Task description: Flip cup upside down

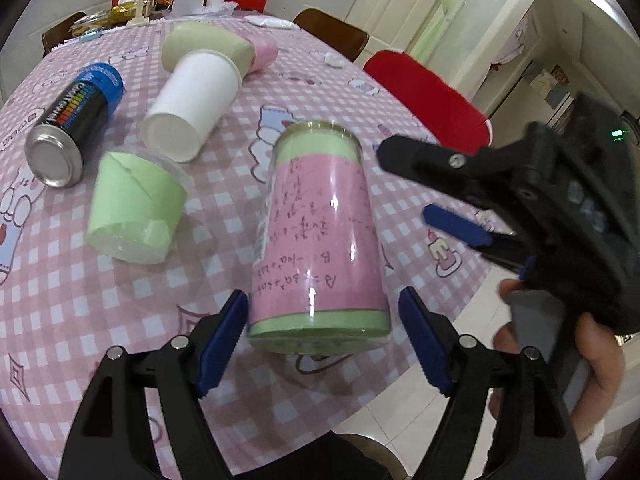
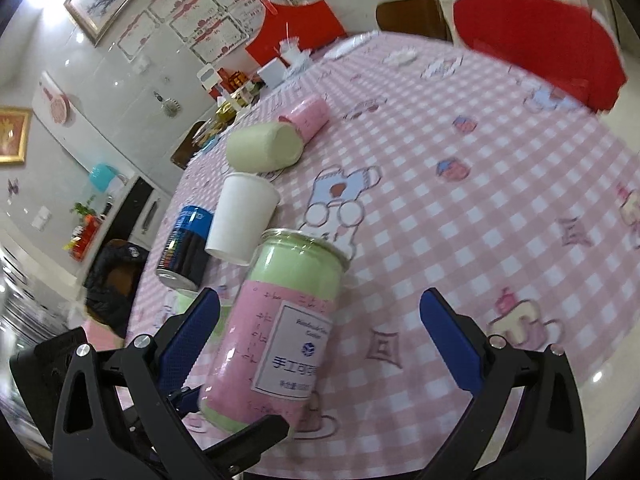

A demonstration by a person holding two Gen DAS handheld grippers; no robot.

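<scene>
A clear cup lined with pink and green paper (image 1: 320,236) stands on the pink checked tablecloth near the table's front edge. My left gripper (image 1: 322,340) is open, its blue pads on either side of the cup's lower end, with a small gap on each side. My right gripper (image 1: 404,184) comes in from the right, open, just beside the cup. In the right wrist view the cup (image 2: 280,332) stands between the open fingers of my right gripper (image 2: 320,340), nearer the left pad.
A white paper cup (image 1: 192,108), a green cup (image 1: 134,208), a black and blue can (image 1: 74,124) and a green and pink cup (image 1: 216,46) lie on their sides on the table (image 1: 120,320). Red chairs (image 1: 428,96) stand around it.
</scene>
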